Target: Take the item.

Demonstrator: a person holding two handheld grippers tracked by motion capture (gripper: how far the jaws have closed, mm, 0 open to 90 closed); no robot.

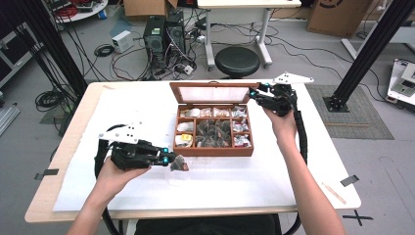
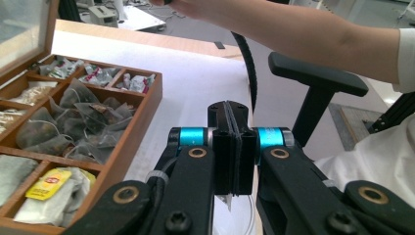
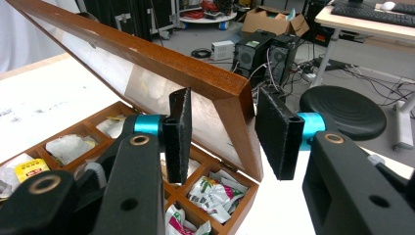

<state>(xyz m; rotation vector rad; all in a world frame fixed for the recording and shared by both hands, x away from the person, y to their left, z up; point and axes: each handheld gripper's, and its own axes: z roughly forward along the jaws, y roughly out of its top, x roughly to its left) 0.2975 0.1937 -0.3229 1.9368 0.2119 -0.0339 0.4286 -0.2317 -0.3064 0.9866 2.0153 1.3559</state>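
A wooden tea box (image 1: 215,152) stands mid-table with its glass lid (image 1: 214,85) raised; its compartments hold several tea bags and packets. My left gripper (image 1: 172,159) hovers low just left of the box's front corner, shut on a dark tea bag (image 1: 180,165) that dangles from its tip. In the left gripper view the jaws (image 2: 229,110) are pressed together with a white scrap (image 2: 226,199) pinched beneath, the box (image 2: 142,117) to their left. My right gripper (image 1: 254,93) is open at the lid's right corner. The lid's edge (image 3: 195,73) lies between its pads (image 3: 178,127).
White paper (image 1: 147,107) covers the tabletop. A black stool (image 1: 237,61) and computer towers (image 1: 164,34) with cables stand beyond the far edge. A black frame post (image 1: 372,49) rises at the right. A chair armrest (image 2: 318,73) sits under the person's right forearm (image 2: 293,29).
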